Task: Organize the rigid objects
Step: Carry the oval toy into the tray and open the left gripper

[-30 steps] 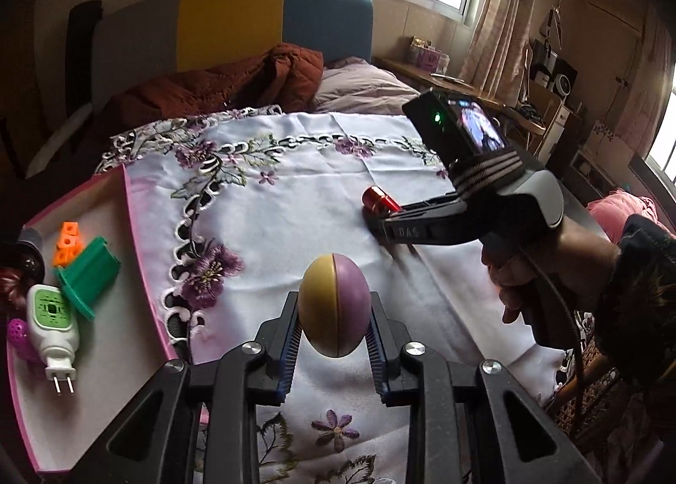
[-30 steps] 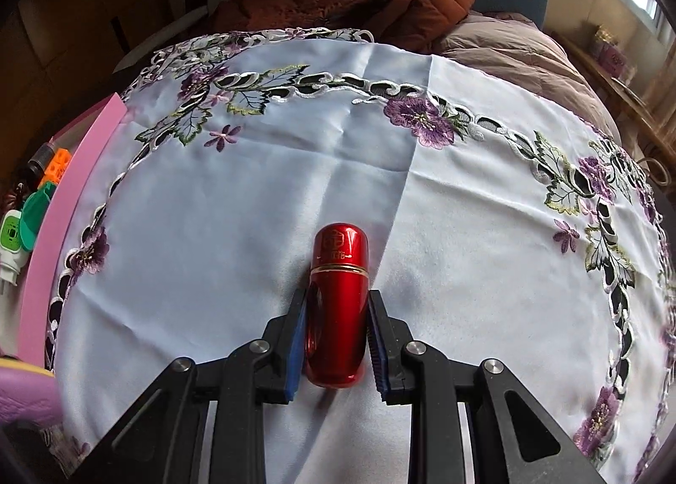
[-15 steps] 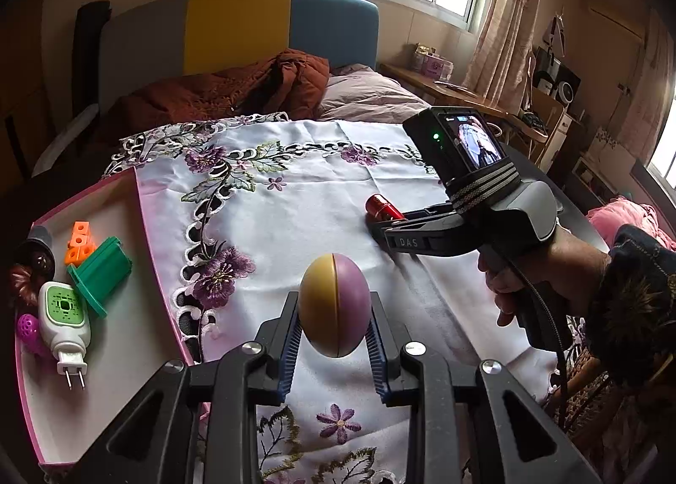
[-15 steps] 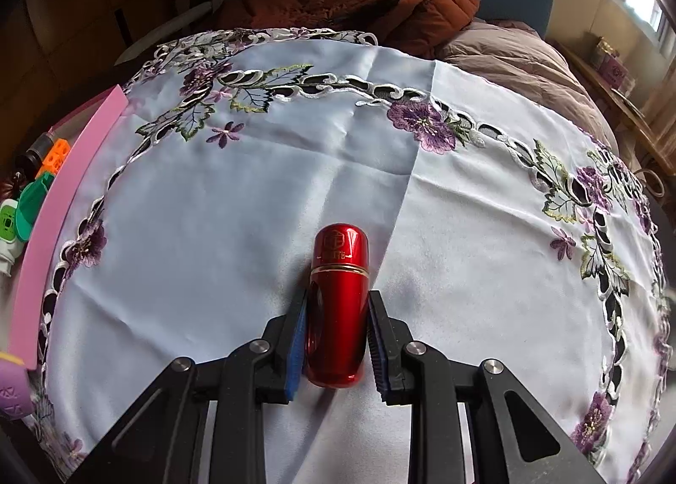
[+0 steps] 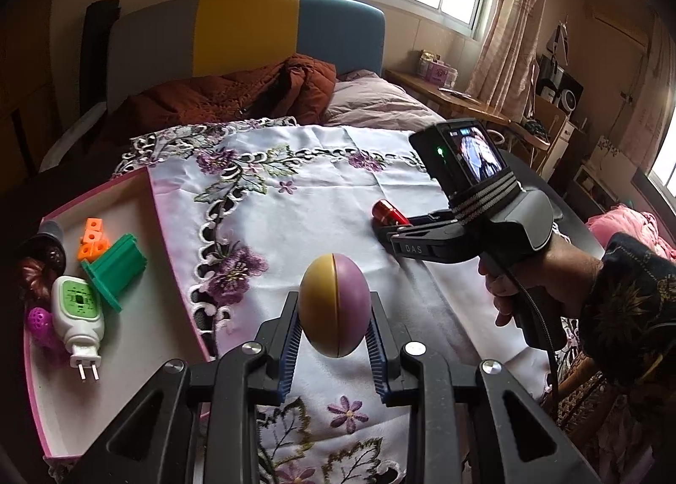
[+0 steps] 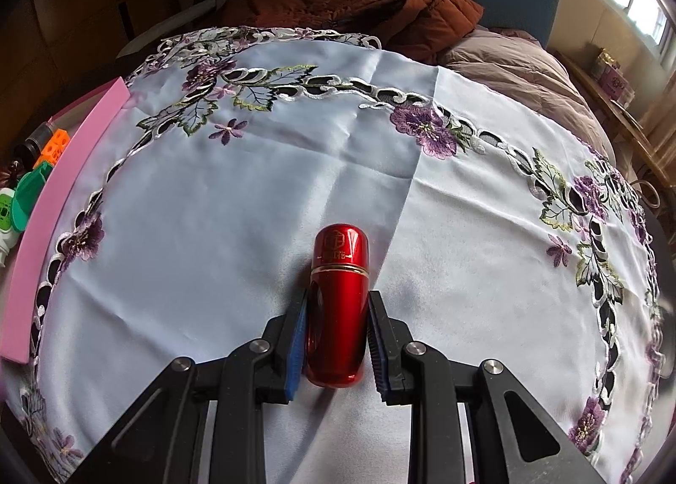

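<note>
My left gripper point(image 5: 333, 338) is shut on a yellow and purple egg point(image 5: 333, 304) and holds it above the embroidered white tablecloth point(image 5: 304, 205). My right gripper point(image 6: 337, 336) is shut on a red capsule-shaped bottle point(image 6: 338, 302) just over the cloth; the bottle's tip also shows in the left wrist view point(image 5: 386, 211) to the right of the egg. A pink-rimmed tray point(image 5: 139, 340) lies to the left of the egg, holding a green block point(image 5: 116, 266), orange cubes point(image 5: 93, 239), a white plug point(image 5: 80, 317) and a purple ball point(image 5: 38, 321).
The tray's pink wall point(image 6: 55, 205) runs along the cloth's left edge in the right wrist view. A brown jacket point(image 5: 236, 93) and bedding point(image 5: 372, 108) lie behind the table. A desk point(image 5: 469, 99) stands at the back right.
The left gripper with the egg has pulled back and risen a little, so more of the tray shows. The right gripper with the red bottle has lifted slightly over the cloth.
</note>
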`<state>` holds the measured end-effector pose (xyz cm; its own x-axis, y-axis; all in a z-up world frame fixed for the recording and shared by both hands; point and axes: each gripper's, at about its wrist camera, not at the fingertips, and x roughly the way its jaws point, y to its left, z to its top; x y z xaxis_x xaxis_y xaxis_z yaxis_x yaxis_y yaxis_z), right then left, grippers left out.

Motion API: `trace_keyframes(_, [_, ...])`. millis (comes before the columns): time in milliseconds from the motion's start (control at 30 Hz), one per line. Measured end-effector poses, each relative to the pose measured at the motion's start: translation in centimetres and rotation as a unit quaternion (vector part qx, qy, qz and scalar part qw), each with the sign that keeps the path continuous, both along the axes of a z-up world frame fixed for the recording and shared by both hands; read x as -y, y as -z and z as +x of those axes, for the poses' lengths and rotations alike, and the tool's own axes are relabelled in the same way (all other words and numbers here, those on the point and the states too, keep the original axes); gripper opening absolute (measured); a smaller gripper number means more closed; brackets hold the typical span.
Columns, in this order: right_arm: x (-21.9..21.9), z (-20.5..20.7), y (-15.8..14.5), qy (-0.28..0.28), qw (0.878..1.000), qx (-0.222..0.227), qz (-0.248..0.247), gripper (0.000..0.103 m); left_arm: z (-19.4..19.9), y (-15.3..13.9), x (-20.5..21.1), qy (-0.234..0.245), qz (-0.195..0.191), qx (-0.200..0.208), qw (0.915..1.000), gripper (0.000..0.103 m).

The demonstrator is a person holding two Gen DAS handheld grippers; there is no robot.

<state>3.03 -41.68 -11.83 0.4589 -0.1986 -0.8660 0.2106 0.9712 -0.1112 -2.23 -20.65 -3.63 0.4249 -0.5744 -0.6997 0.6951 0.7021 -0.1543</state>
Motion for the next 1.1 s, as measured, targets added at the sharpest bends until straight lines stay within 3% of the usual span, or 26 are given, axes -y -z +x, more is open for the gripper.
trace_keyframes(267, [-0.1, 0.0, 0.0, -0.002, 1.000, 0.000, -0.005, 0.026, 2.0, -1.0, -5.3, -0.064, -0.021, -0.013, 0.9977, 0.028])
trace_keyframes(467, [-0.2, 0.0, 0.0, -0.004, 1.000, -0.001, -0.008, 0.026, 4.6, -0.9, -11.8, -0.157, -0.026, -0.024, 0.9870, 0.028])
trace_keyframes(633, [-0.2, -0.1, 0.0, -0.004, 1.000, -0.001, -0.009, 0.026, 6.4, 1.0, -16.1, -0.216, -0.017, -0.048, 0.9752, 0.028])
trace_keyframes(833, [-0.2, -0.1, 0.0, -0.005, 1.000, -0.002, -0.011, 0.026, 7.1, 3.4, -18.0, -0.237, -0.001, -0.077, 0.9686, 0.028])
trace_keyframes(1100, [-0.2, -0.1, -0.1, -0.006, 1.000, -0.002, -0.012, 0.026, 7.4, 4.8, -18.1, -0.232, 0.015, -0.088, 0.9686, 0.028])
